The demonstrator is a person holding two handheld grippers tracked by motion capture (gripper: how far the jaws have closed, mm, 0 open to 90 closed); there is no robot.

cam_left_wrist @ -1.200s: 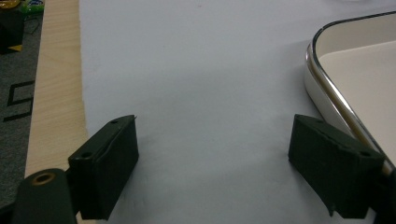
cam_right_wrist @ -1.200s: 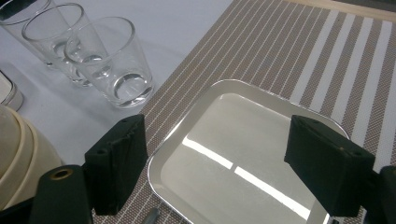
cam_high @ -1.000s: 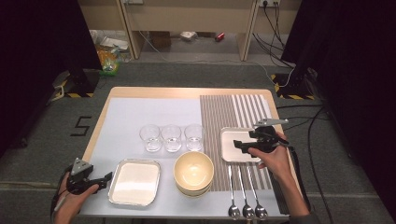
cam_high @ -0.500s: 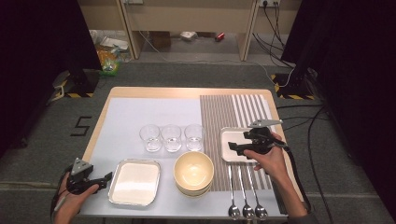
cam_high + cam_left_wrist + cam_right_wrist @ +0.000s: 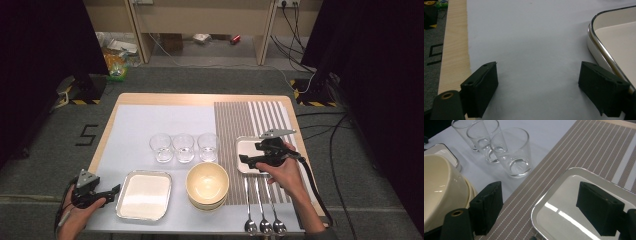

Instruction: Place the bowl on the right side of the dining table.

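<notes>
My right gripper (image 5: pixel 244 160) is open over the left edge of a small silver tray (image 5: pixel 248 146) on the striped placemat (image 5: pixel 260 120). In the right gripper view, one jaw hangs over the tray (image 5: pixel 584 220) and the other over the mat beside it, with the gripper (image 5: pixel 542 207) holding nothing. My left gripper (image 5: pixel 116 190) stands open at the table's near left corner, just left of a large white tray (image 5: pixel 145 196). In the left gripper view its jaws (image 5: pixel 541 87) span bare pale mat, and the tray's rim (image 5: pixel 599 47) runs past the right jaw.
Three clear glasses (image 5: pixel 183 147) stand in a row at mid-table; the nearest glass (image 5: pixel 511 150) is just beyond my right jaws. Stacked cream bowls (image 5: pixel 207 186) sit near the front, and three spoons (image 5: pixel 262 212) lie by the right forearm. The wooden table edge (image 5: pixel 454 50) lies left.
The right gripper has drifted a little left and nearer, over the small silver tray's left edge. The left gripper has not moved.
</notes>
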